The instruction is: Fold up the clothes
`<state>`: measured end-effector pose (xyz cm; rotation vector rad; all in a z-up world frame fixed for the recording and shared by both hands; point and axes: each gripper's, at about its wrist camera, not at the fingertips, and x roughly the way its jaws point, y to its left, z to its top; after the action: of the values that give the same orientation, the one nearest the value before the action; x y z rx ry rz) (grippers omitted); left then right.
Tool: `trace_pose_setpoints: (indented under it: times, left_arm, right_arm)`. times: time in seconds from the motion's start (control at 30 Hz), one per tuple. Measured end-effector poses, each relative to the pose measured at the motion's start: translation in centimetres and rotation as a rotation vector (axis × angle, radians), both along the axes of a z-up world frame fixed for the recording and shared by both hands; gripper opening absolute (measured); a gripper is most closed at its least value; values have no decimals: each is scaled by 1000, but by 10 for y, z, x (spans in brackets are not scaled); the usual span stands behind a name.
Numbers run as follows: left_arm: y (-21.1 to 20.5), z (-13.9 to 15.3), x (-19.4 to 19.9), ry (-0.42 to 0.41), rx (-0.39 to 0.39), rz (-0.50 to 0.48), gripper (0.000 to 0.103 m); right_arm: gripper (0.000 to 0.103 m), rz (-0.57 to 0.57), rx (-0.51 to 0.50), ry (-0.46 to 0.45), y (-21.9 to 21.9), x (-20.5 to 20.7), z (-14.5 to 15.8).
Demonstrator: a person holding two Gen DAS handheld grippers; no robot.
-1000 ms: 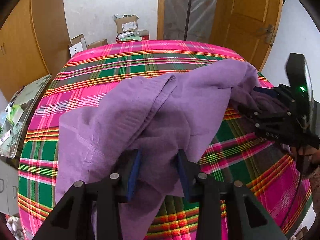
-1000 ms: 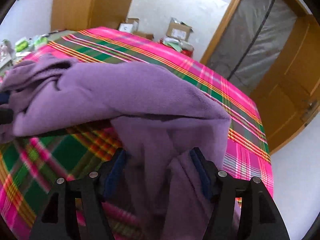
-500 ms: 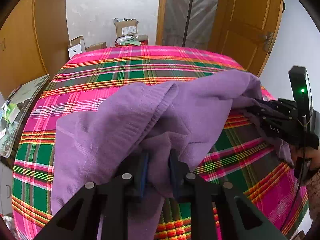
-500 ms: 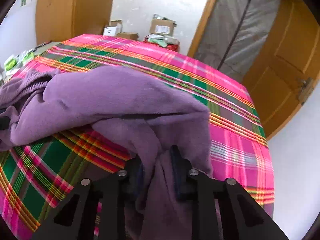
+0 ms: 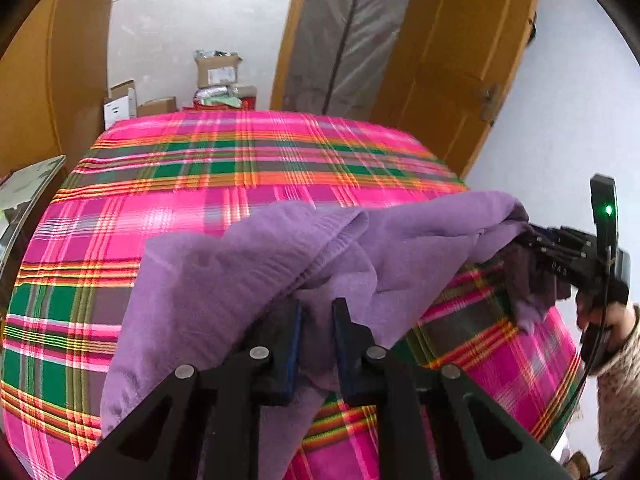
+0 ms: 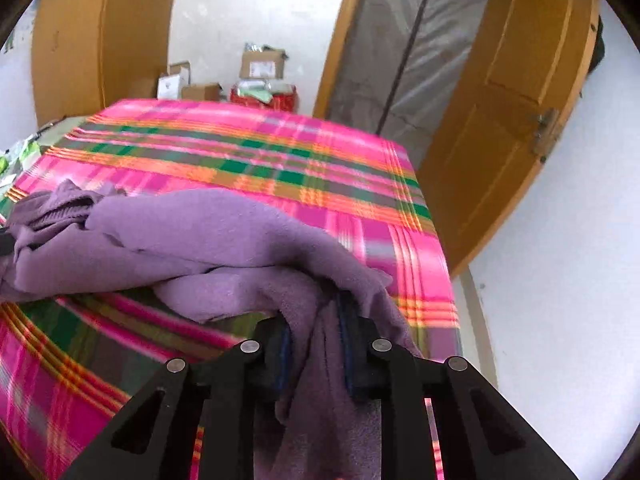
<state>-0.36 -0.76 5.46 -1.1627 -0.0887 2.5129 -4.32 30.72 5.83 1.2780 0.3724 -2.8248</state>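
Purple garment (image 5: 248,280) bunched, lifted off plaid bed (image 5: 240,168) | L gripper (image 5: 318,332) & R gripper (image 6: 314,344) jaws clamped on cloth; no neat fold visible yet

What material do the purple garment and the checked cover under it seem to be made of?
Purple garment: probably a soft knit or fleece, matte; it shows a fuzzy nap and a ribbed edge. Checked cover: apparently woven cloth, flat, with slight sheen; the exact fibre cannot be told.
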Motion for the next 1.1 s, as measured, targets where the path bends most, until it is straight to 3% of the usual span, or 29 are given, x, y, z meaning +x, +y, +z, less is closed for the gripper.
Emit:
trace_pose_setpoints:
  times: [0.07,0.2,0.27,0.4,0.63,0.8,1.0,1.1]
  left_arm:
    - [0,3,4,5,-24,-7,16]
    - [-6,19,14,65,-81,-25,17]
    - [-4,27,16,95,-145,-31,30]
    - [9,30,9,108,-233,-78,33]
    - [44,8,-14,94,-374,-178,33]
    - [61,-16,-27,69,-479,-197,33]
    - [47,-9,-33,116,-454,-148,33]
    - [37,-4,-37,142,-431,-117,16]
  right_arm:
    - [26,12,-9,-52,4,2,-8]
    - [32,67,17,-61,4,19,-7]
    - [34,83,-9,-50,7,28,-2]
    - [46,84,-100,-53,22,44,7]
    - [48,54,-171,-19,44,79,20]
    - [51,84,-189,1,36,85,23]
    - [51,141,-218,-29,9,69,11]
    - [51,168,-239,-45,-5,59,3]
